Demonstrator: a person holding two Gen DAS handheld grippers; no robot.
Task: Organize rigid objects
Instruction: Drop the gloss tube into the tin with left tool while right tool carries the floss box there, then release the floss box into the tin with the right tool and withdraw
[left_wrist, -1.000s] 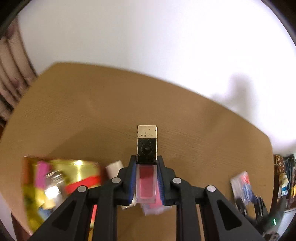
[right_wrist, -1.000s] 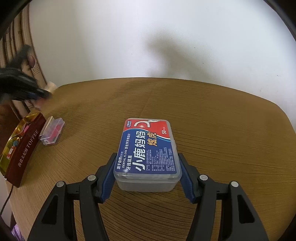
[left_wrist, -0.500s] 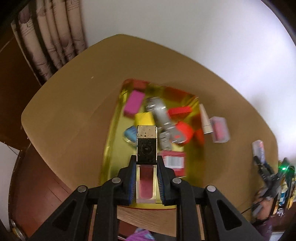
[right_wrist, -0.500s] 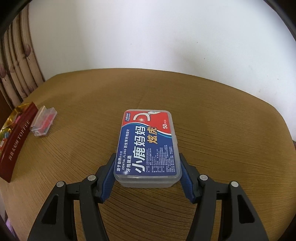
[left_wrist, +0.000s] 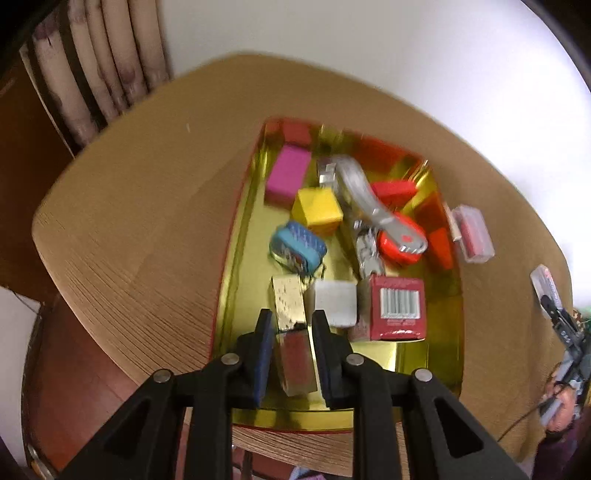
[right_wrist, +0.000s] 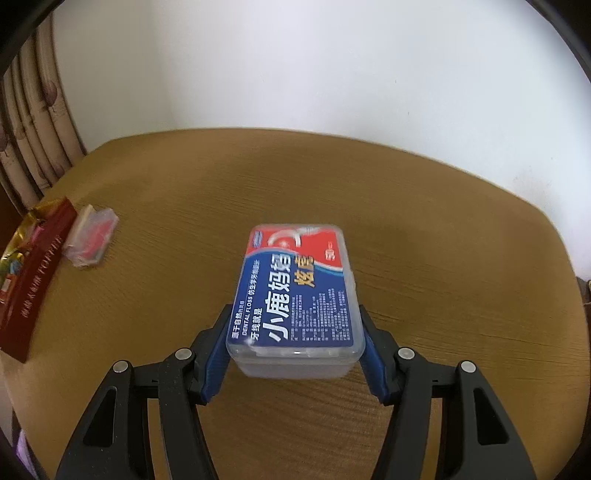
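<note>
My left gripper (left_wrist: 292, 315) is shut on a lip gloss tube (left_wrist: 295, 358) with a pink body and a speckled gold cap. The tube sits slightly tilted between the pads. It hangs over the near end of a gold tray (left_wrist: 236, 280) with a red rim. My right gripper (right_wrist: 294, 314) is shut on a clear dental floss box (right_wrist: 295, 288) with a blue and red label, held just above the wooden table (right_wrist: 443, 240). The tray's red side (right_wrist: 33, 266) shows at the far left of the right wrist view.
In the tray lie a pink block (left_wrist: 288, 177), a yellow block (left_wrist: 317, 206), a blue item (left_wrist: 297, 247), a silver and red tool (left_wrist: 369, 199), a white cube (left_wrist: 336, 302) and a red barcoded box (left_wrist: 399, 306). A small clear case (left_wrist: 472, 232) lies beside the tray. A curtain (right_wrist: 33, 129) hangs at the left.
My left gripper swung from over bare table to above the tray, then sank closer to it, and the tube now sits tilted. My right gripper shifted a little with the floss box.
</note>
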